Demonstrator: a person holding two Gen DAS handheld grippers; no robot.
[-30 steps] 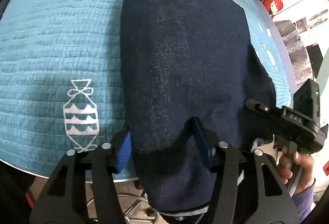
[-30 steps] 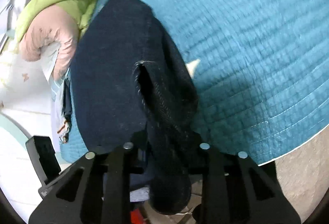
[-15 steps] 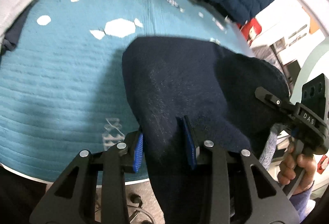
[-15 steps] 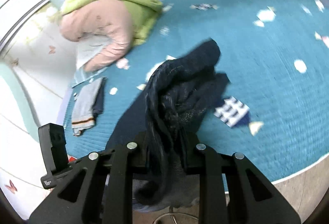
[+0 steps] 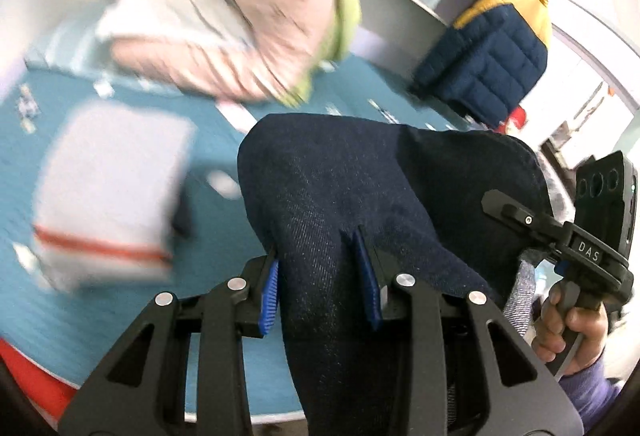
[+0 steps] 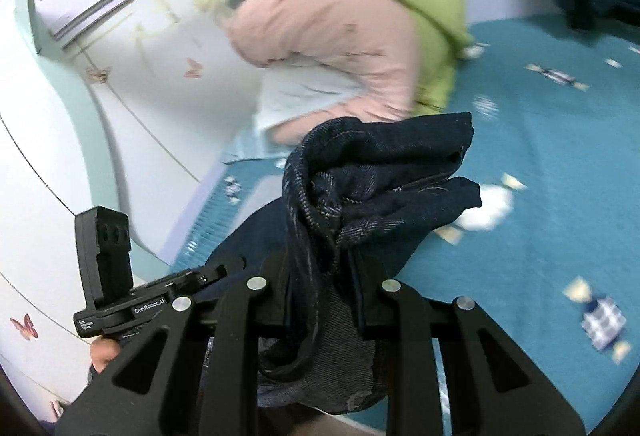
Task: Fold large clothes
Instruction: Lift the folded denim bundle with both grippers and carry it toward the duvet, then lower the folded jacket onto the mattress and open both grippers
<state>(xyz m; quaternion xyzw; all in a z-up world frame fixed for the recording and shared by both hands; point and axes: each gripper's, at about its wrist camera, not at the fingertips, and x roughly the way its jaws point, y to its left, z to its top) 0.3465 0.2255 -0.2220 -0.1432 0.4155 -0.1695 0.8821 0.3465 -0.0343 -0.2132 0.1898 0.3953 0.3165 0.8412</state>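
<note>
The left gripper clamps the dark denim jeans, lifted above the teal quilted mat, the cloth stretched sideways across to the right gripper, which pinches a bunched end pointing forward.

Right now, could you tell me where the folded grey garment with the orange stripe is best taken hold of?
I would pinch the grey garment at its near striped edge, coming in low over the teal quilt. It lies flat as a folded stack, so an edge offers layers to nip. Both grippers, left and right, hold the dark jeans.
</note>
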